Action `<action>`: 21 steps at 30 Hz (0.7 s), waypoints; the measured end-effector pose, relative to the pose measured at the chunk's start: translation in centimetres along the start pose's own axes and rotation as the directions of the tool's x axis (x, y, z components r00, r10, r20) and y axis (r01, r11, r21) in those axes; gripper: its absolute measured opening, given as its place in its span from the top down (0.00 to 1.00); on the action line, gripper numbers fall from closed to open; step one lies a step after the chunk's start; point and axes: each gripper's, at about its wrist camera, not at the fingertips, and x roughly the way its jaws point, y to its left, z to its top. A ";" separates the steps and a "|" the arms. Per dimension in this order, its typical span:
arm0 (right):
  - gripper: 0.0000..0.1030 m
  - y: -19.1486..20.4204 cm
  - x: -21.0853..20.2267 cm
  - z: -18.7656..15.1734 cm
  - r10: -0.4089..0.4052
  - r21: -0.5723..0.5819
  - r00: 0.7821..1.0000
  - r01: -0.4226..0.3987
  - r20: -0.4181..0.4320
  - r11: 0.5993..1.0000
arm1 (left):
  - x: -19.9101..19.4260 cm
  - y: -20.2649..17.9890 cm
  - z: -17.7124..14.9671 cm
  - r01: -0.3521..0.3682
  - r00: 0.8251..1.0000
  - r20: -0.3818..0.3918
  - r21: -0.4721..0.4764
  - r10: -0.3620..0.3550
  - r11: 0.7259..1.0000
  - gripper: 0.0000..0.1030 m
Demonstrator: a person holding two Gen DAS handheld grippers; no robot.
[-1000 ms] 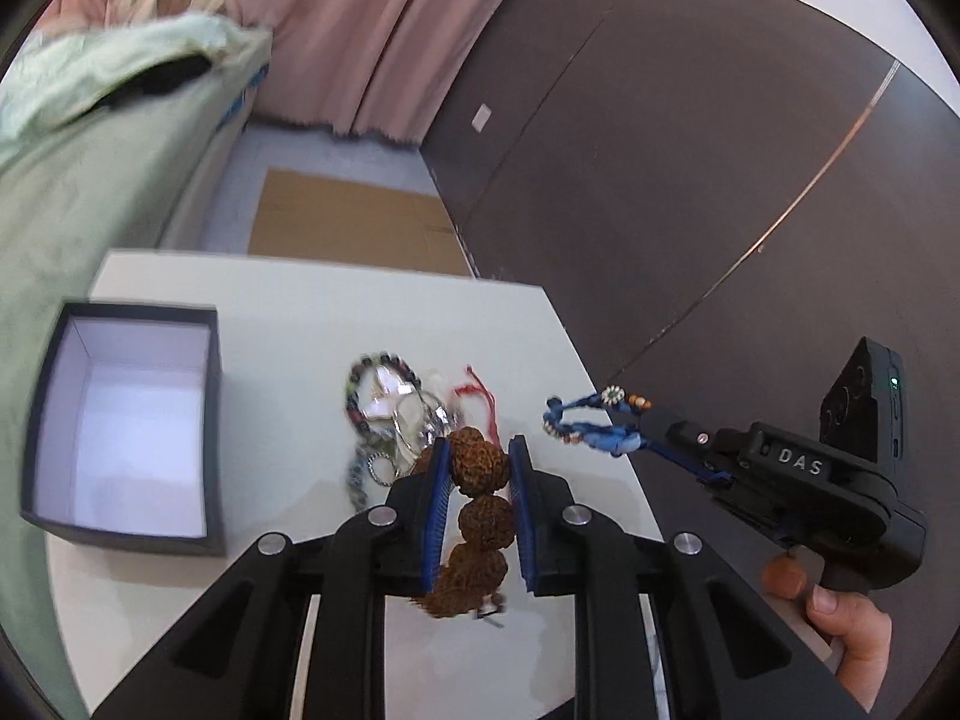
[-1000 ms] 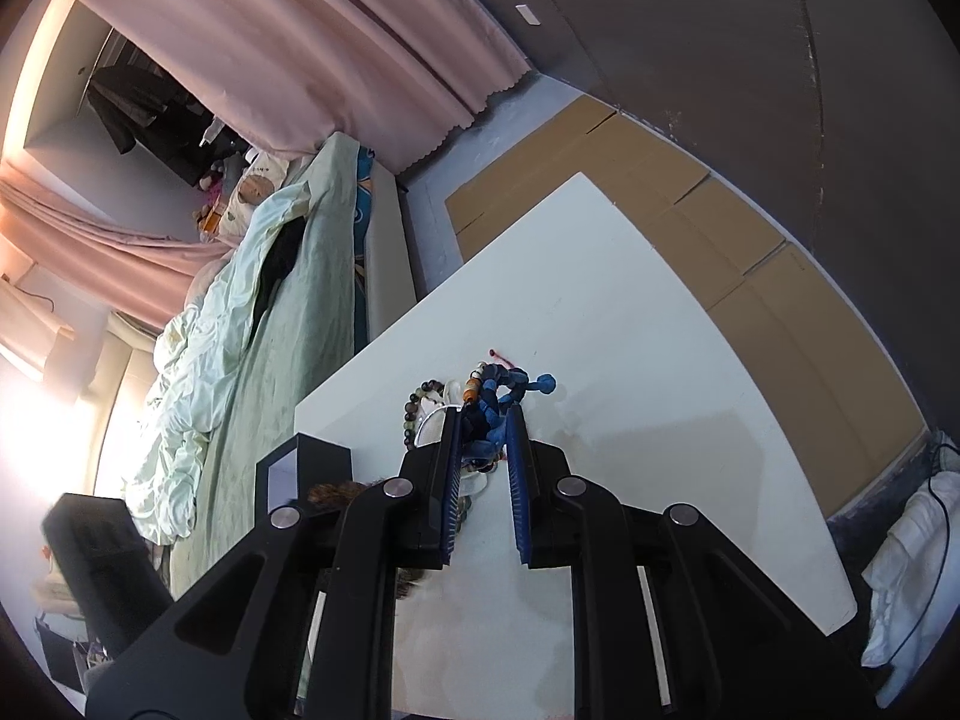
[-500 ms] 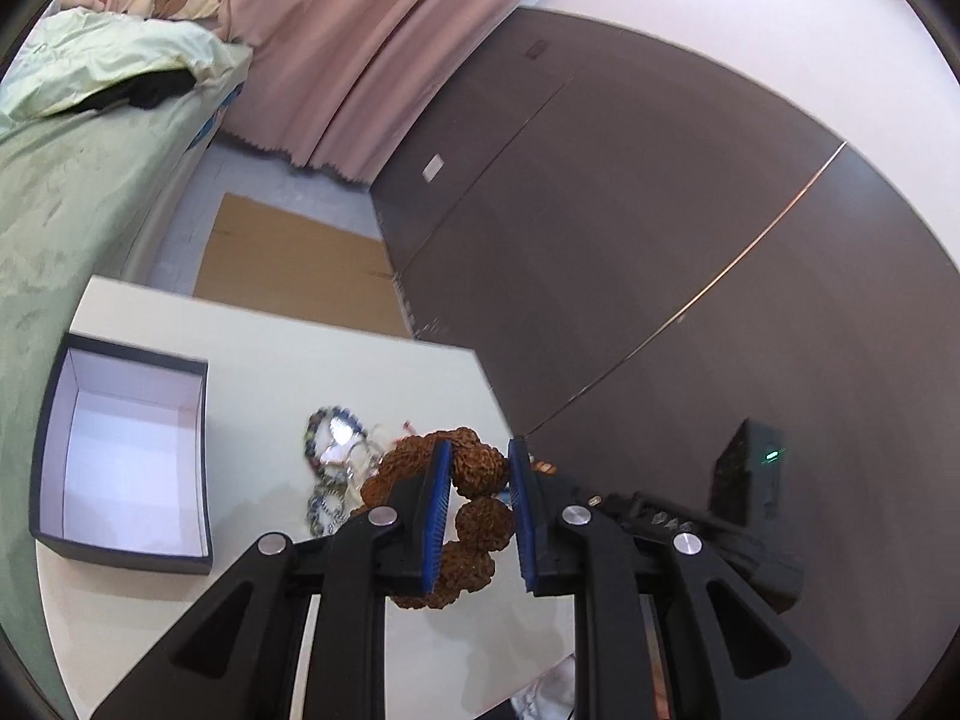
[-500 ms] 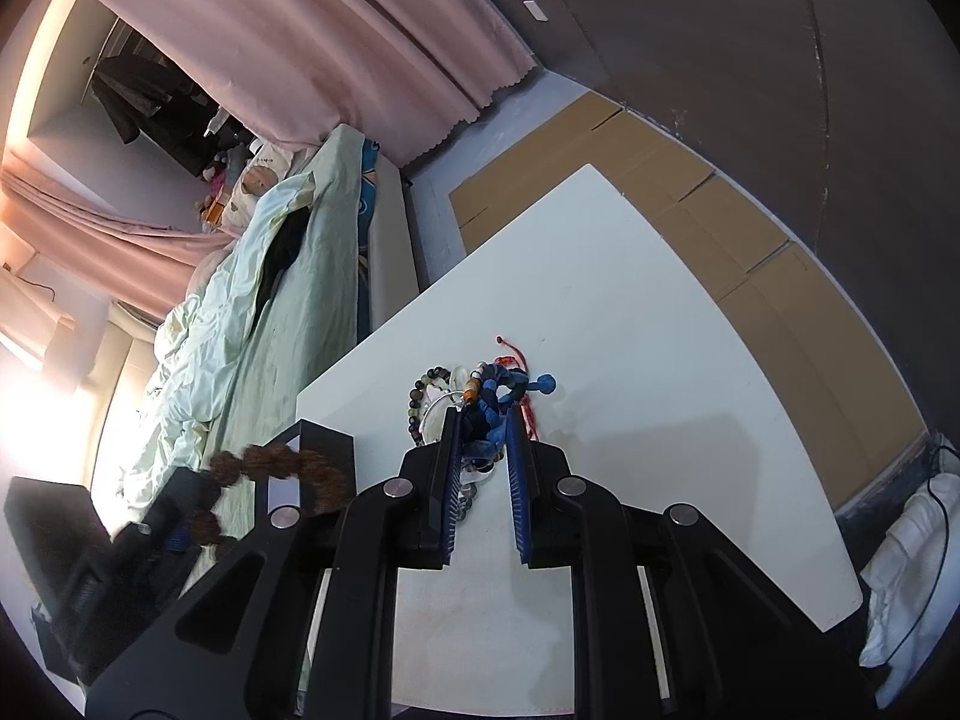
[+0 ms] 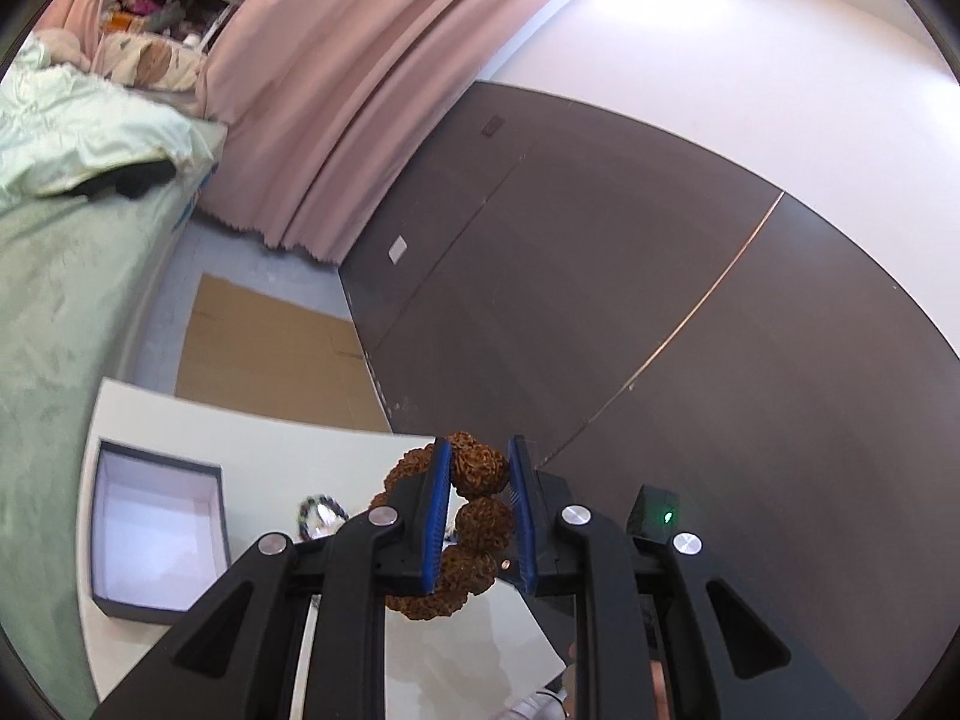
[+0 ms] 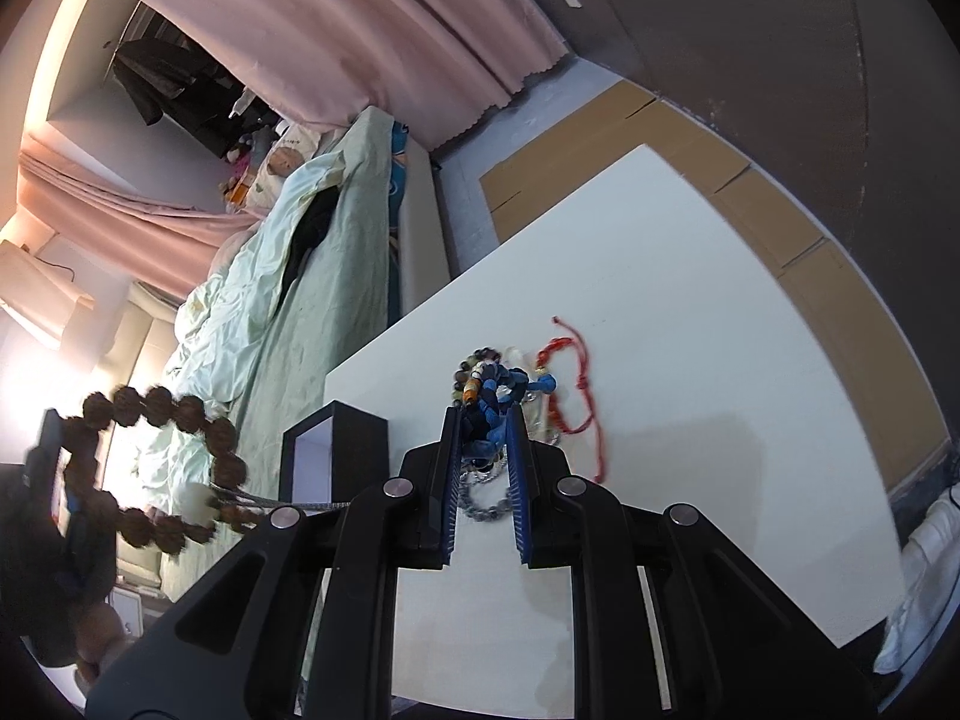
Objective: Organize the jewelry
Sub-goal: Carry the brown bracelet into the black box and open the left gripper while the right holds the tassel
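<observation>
My left gripper is shut on a brown seed-bead bracelet and holds it high above the white table. The bracelet also shows at the left of the right wrist view, hanging as a loop. My right gripper is shut on a blue braided cord bracelet above the jewelry pile. An open dark box with a white inside sits at the table's left; its corner shows in the right wrist view.
On the table lie a red string bracelet, a dark beaded bracelet and a grey bead chain. A bed with green bedding runs along the table's left side. Cardboard covers the floor beyond.
My left gripper has risen and tilted upward with the brown bracelet, well off the table. My right gripper has stayed nearly still with the blue bracelet, and the red string is now uncovered.
</observation>
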 end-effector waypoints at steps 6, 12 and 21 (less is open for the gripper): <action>0.85 0.9 0.9 -0.2 0.026 -0.008 1.000 -0.026 -0.017 1.000 | -2.5 -0.5 2.0 -0.037 0.998 0.059 0.017 0.036 0.999 0.83; 0.85 1.9 1.6 -0.6 0.042 -0.022 0.999 -0.043 -0.030 0.999 | -5.8 -0.8 4.4 -0.074 0.988 0.133 0.002 0.073 0.997 0.83; 0.85 2.5 2.1 -1.0 0.039 -0.043 0.998 -0.041 -0.041 0.998 | -8.8 -0.8 5.4 -0.159 0.965 0.215 0.016 0.152 0.987 0.83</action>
